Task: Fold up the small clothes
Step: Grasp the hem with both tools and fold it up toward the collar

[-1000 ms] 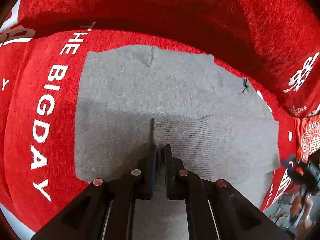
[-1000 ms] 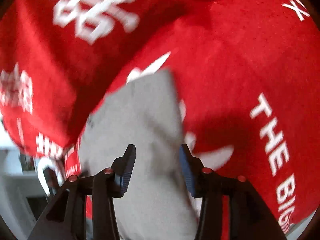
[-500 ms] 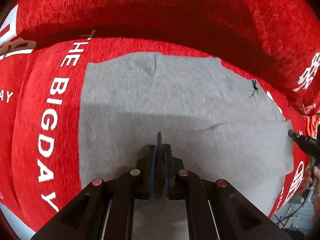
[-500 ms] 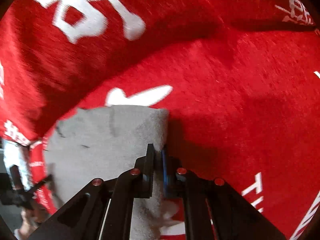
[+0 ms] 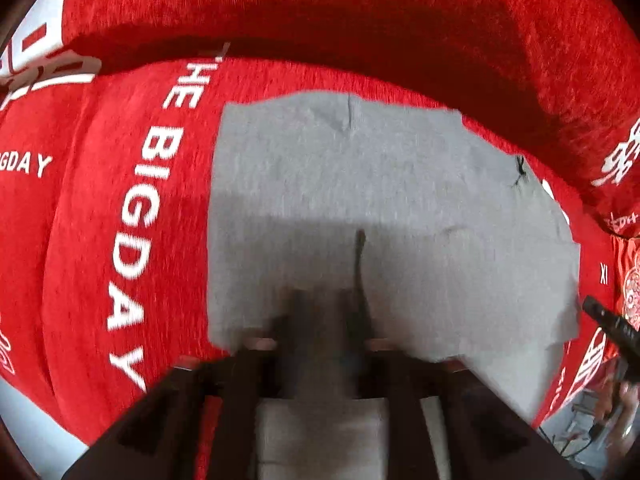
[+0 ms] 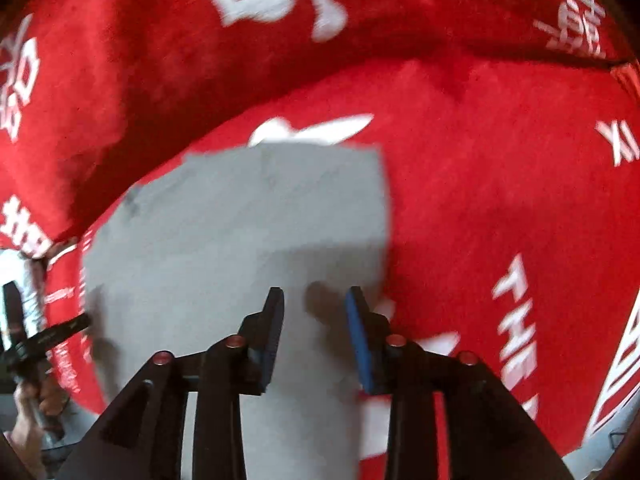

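The grey knit garment (image 5: 380, 200) lies flat on the red printed cover (image 5: 120, 240). Both grippers' fingers are spreading, nothing between them: left gripper (image 5: 320, 304), right gripper (image 6: 314, 320). A trailing finger could snag the near edge and undo the fold. Bare cover lies alongside.

Garment (image 5: 380, 184) was plain heather grey, no print, with one small dark thread mark near its right edge. Cover (image 5: 100, 240) underneath was bright red, fuzzy-looking, printed in white: block letters "THE BIGDAY", large white Chinese characters, a white curved shape partly under the grey. Right gripper (image 6: 314, 300) was black with blue pads (image 6: 362, 344) and small red dots on the joints. Left gripper (image 5: 324, 312) blurred, black.
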Tool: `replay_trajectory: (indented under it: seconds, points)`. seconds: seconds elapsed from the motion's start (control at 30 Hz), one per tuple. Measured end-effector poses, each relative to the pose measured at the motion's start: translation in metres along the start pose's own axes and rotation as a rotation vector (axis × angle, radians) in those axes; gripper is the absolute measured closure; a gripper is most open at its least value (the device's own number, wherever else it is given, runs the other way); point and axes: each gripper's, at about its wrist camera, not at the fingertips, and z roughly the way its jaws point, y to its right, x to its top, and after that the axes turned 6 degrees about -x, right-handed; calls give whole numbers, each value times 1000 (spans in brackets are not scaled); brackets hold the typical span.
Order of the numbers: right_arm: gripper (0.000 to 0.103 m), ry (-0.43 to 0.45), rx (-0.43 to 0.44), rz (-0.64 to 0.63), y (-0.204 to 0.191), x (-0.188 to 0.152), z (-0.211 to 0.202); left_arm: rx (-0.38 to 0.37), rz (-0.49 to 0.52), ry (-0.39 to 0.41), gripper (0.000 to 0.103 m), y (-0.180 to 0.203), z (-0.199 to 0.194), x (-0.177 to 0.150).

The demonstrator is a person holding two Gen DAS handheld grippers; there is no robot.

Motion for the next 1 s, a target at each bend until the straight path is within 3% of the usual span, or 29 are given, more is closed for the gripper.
replay_trajectory:
  seconds: [0.03,0.07,0.2,0.3,0.33,0.37,0.4,0.43,0.47,0.5,0.8,0.97,1.0]
  points:
    - [63,-16,21,14,-2,-7,0,17,4,18,17,1,-3,-4]
    - [63,-45,68,58,-2,-18,1,32,11,41,9,4,-6,-7]
    - [62,-127,173,205,-1,-52,15,-1,14,39,9,16,-5,-15]
    - [62,-119,192,322,5,-64,25,-20,10,5,10,26,11,-14]
    - [62,-104,209,389,14,-64,27,-29,9,-3,15,29,16,-13]
    - [62,-88,221,443,21,-63,29,-34,8,-12,32,33,21,-12]
    - [68,-73,240,486,27,-64,31,-28,10,-26,42,35,26,-12]
    - [96,-59,258,519,30,-65,32,-7,21,-23,43,37,28,-10]
    - [97,-60,270,539,31,-62,36,0,34,-11,51,40,28,-10]
    - [97,-71,270,539,30,-61,39,9,49,-1,56,41,27,-11]
    - [95,-113,148,294,3,-46,41,88,80,1,56,42,24,-15]
    - [85,-147,75,206,-1,-46,31,125,107,-9,56,50,15,-27]
    - [75,-152,71,191,0,-49,28,124,104,-22,53,54,16,-31]
